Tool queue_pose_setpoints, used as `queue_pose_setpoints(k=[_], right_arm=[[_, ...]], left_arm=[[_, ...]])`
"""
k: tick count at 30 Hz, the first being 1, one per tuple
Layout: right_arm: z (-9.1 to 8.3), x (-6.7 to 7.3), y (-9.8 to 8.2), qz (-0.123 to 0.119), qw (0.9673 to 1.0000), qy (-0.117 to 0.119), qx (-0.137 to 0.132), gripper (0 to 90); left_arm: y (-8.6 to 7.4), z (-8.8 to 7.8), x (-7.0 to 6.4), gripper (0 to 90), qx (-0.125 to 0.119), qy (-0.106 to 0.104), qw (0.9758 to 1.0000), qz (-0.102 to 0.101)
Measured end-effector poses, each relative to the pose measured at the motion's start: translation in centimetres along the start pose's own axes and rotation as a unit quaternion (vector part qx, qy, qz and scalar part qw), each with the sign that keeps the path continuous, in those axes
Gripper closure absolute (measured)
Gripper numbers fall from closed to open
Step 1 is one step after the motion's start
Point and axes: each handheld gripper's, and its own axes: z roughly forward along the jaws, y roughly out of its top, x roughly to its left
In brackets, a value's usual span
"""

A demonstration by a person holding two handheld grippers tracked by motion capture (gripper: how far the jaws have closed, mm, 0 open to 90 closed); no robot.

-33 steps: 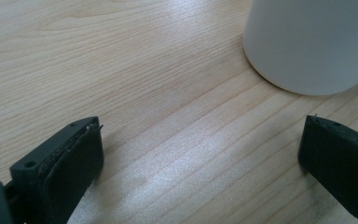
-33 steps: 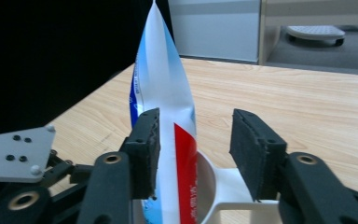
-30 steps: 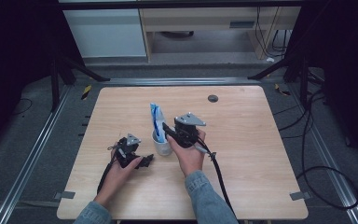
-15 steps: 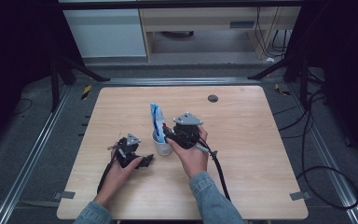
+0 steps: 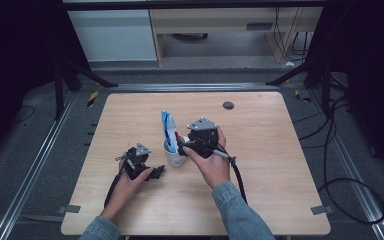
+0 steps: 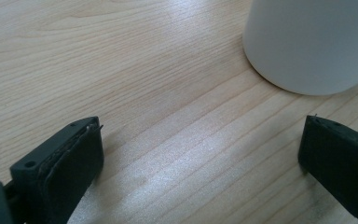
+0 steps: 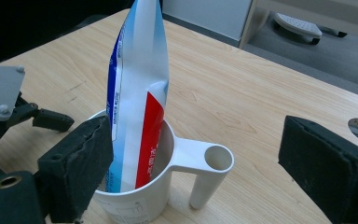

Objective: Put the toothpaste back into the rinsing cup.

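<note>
My left claw (image 5: pixel 156 172) rests low on the counter (image 5: pixel 280 150), jaws wide apart, nothing between them, just short of the white cup (image 6: pixel 312 42). My right claw (image 7: pixel 193 172) has just been opening, jaws now spread wide around the cup (image 7: pixel 168 177), pads not pressing it. A blue, white and red pouch (image 7: pixel 137 88) stands upright inside the cup, near mid-counter.

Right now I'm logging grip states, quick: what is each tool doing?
Left tool: open, empty, near the white cup.
Right tool: open, just released, holding nothing; toothpaste tube stands in the cup.
</note>
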Motion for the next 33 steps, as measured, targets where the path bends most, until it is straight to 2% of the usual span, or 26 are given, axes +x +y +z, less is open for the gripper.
queue_pose_setpoints(k=[5,12,16,22,27,28,33], right_arm=[[-0.3,-0.6,0.1,-0.01,0.9999,0.009,0.006,8.1],[-1.1,-2.7,-0.3,-0.005,0.9999,-0.005,0.015,7.7],[-1.8,-4.3,-0.9,0.005,0.9996,-0.019,0.022,7.7],[-2.9,-6.3,-2.1,-0.004,0.9988,-0.038,0.031,8.1],[-3.7,-7.6,-3.1,-0.004,0.9981,-0.053,0.032,12.2],[-4.3,-8.5,-3.9,0.003,0.9975,-0.062,0.034,13.9],[-4.9,-9.8,-5.0,0.0,0.9961,-0.077,0.043,16.0]], left_arm=[[0.0,0.0,0.0,0.0,0.0,0.0,1.0,0.0],[0.0,0.0,0.0,0.0,0.002,0.0,1.0,0.0],[0.0,0.0,0.0,0.0,0.002,0.0,1.0,0.001],[0.0,0.0,0.0,0.0,0.002,0.0,1.0,0.0],[0.0,0.0,0.0,0.0,0.001,0.0,1.0,0.0],[0.0,0.0,0.0,0.0,0.0,0.0,1.0,-0.001],[-0.1,-0.1,0.0,0.0,0.0,0.0,1.0,-0.001]])
